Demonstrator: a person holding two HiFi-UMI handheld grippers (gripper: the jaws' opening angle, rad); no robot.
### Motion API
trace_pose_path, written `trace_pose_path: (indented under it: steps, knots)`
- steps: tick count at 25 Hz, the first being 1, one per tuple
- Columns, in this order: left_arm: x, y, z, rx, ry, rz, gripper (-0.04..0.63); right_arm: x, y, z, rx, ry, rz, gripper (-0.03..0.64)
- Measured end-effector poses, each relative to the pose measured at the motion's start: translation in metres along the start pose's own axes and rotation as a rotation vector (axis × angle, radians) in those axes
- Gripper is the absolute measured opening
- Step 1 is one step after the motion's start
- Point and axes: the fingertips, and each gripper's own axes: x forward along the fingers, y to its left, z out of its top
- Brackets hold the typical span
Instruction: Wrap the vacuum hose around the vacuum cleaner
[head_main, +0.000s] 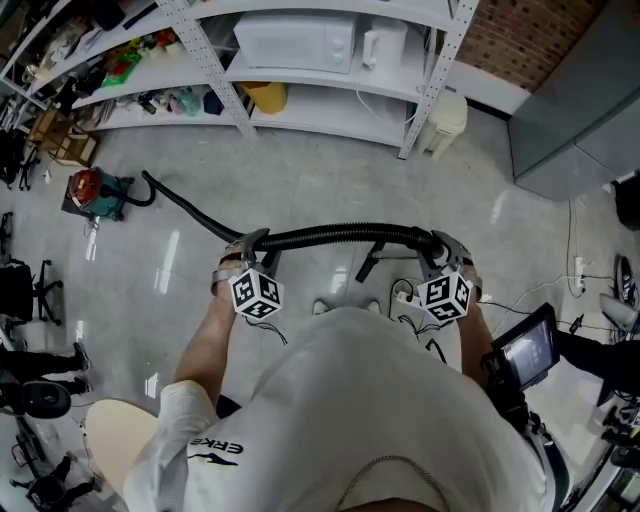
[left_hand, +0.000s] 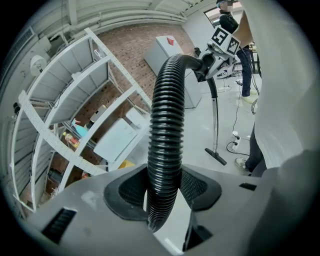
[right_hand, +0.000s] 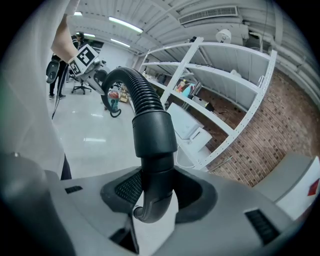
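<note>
Hose (head_main: 330, 236) between left fingers (left_hand: 124, 195), right fingers (right_hand: 126, 190)

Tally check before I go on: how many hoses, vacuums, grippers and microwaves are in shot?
Hose: 1
Vacuum: 1
Grippers: 2, the left gripper and the right gripper, both shut on the hose
Microwave: 1
Total: 5

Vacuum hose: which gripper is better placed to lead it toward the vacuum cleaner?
Probably the left gripper: it grips the hose nearer the vacuum cleaner; the right gripper holds the far cuff.
</note>
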Motion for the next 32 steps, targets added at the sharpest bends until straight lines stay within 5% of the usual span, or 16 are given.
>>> trace_pose_path:
  steps: [19, 32]
  knots:
    - [-0.026, 0.073, -0.059, -0.119, -0.020, 0.128, 0.167, 0.041, 0.008, 0.102, -0.060, -0.065, -0.019, 0.173]
    - [-0.031, 0.146, -0.112, -0.214, 0.031, 0.246, 0.167, 0.109, 0.018, 0.184, -0.098, -0.132, 0.070, 0.173]
